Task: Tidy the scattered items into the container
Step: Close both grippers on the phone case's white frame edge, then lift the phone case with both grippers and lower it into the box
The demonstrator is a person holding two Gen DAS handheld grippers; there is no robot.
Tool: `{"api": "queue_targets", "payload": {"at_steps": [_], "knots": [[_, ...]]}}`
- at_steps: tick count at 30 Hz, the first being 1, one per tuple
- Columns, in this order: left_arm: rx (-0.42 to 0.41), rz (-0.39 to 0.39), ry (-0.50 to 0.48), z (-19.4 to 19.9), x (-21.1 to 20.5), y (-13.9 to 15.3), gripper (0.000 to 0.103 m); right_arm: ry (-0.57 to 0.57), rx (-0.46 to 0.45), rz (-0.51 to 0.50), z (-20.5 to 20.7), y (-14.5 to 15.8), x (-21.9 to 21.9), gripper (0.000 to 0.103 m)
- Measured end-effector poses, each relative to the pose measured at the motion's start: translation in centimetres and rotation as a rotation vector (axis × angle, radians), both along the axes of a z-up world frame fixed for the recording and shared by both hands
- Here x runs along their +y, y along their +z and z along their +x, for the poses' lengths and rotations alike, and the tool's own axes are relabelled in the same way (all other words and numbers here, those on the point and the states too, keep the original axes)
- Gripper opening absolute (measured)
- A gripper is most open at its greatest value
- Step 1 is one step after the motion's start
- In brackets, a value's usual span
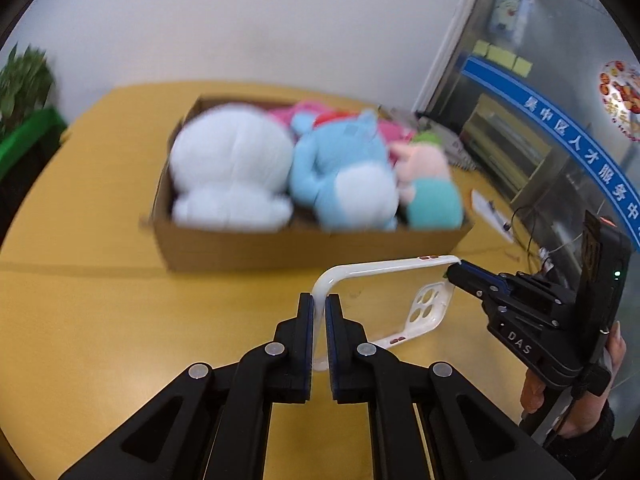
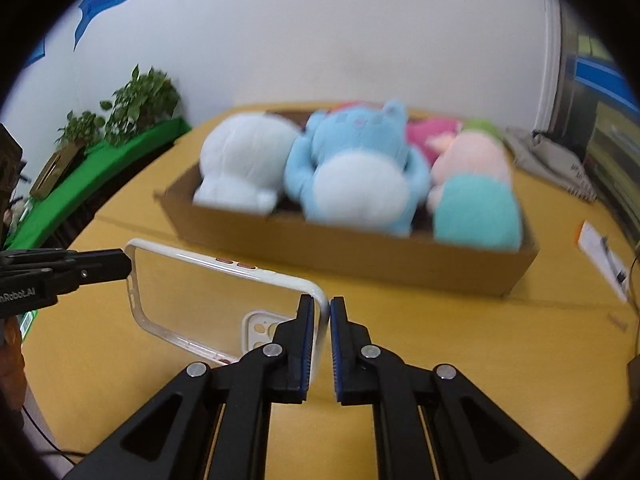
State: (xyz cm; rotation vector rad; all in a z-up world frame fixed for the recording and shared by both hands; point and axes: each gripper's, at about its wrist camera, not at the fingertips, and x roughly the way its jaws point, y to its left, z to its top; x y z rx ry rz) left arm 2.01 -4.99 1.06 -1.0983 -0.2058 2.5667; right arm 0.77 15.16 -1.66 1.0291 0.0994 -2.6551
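Phone case (image 1: 384,300) upright, both grippers' jaws clamping opposite ends

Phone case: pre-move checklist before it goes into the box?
1. Left gripper shut on the phone case at one short end: ok.
2. Right gripper shut on the opposite short end: ok.
3. Case lifted off the yellow table: cannot tell; it is held on edge, lower rim near the surface.
4. Cardboard box directly ahead of both grippers, with no object between: ok.
5. Free room in the box: not ok; the white plush, blue plush and pink and teal plush fill the visible front row.
6. Room behind the plush: cannot tell, hidden.
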Motion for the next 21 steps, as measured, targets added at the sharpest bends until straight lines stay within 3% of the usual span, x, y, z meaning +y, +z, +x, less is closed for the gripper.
{"api": "queue_targets", "payload": {"at_steps": [4, 7, 12, 16, 21], "knots": [[0.121, -0.031, -0.023, -4.7, 1.4, 5.0, 0.005, -0.02, 0.087, 0.017, -4.0, 4.0, 0.5, 0.007], [0.159, -0.04, -0.034, -8.6, 2.3, 7.1, 0.005, -0.041, 0.143, 0.023, -7.5, 6.7, 1.3, 0.007], [0.19, -0.05, -0.047, -15.6, 3.5, 9.0, 0.005, -0.071, 0.153, 0.023, -14.3, 8.4, 1.9, 0.007], [0.166, -0.056, -0.027, -21.1, 3.9, 8.1, 0.005, -0.085, 0.144, 0.053, -20.2, 8.3, 1.7, 0.007], [0.044, -0.051, -0.027, -28.2, 4.4, 3.4, 0.005, -0.1, 0.059, 0.101, -26.9, 5.1, 1.6, 0.007]]}}
